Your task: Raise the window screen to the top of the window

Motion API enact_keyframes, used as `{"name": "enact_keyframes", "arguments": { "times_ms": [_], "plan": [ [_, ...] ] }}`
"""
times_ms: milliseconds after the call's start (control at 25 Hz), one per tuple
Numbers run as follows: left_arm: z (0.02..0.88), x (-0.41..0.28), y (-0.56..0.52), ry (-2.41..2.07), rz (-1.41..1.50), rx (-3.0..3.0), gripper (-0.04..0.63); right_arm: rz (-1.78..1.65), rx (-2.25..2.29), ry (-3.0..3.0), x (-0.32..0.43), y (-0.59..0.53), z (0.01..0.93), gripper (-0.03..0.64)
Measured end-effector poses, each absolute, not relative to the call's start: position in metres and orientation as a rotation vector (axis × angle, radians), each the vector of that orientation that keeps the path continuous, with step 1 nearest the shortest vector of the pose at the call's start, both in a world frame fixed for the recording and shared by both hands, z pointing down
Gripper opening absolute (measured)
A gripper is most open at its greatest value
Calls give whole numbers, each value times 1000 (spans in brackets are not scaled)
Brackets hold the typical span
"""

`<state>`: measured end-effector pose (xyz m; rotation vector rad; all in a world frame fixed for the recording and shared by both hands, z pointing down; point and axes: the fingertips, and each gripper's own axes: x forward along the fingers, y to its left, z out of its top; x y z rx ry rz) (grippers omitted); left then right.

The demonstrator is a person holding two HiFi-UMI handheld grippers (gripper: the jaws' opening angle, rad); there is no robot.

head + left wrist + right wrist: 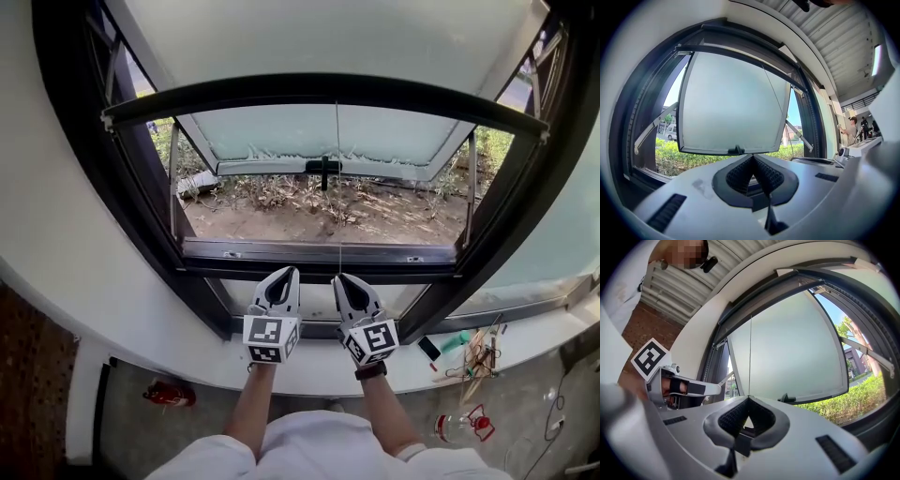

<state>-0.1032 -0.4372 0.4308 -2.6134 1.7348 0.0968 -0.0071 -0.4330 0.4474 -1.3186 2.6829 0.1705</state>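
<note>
1. The window frame (141, 234) fills the head view. Its frosted sash (319, 141) is swung outward at the bottom, which leaves the opening free for the screen to travel.
2. The screen bar (323, 90), the dark rail of the window screen, spans the upper part of the opening, seemingly short of the frame's top. Whether mesh hangs above it cannot be made out.
3. The left gripper (290, 273) sits low near the sill (169, 337). Its jaws are pressed together on nothing, and it is probably just parked close by.
4. The right gripper (340, 278), just beside it, has its jaws pinched on the pull cord (338, 187).
5. That thin cord runs straight up from the jaw tips to the bar's middle. Holding it taut likely lets the person control the bar's rise.
</note>
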Motion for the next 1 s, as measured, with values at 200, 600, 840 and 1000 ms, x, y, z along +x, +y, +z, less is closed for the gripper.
{"name": "enact_keyframes", "arguments": {
  "times_ms": [200, 600, 840, 1000],
  "plan": [
    [412, -98, -439, 1705, 123, -2585, 2, 284, -1316, 2677, -9, -434, 428, 2],
    [396, -101, -449, 1720, 142, -2550, 2, 358, -1264, 2634, -12, -452, 381, 2],
    [391, -98, -449, 1709, 146, -2550, 2, 346, -1265, 2633, -12, -465, 374, 2],
    [391, -99, -449, 1712, 150, -2552, 2, 354, -1248, 2624, -17, -463, 368, 2]
  ]
}}
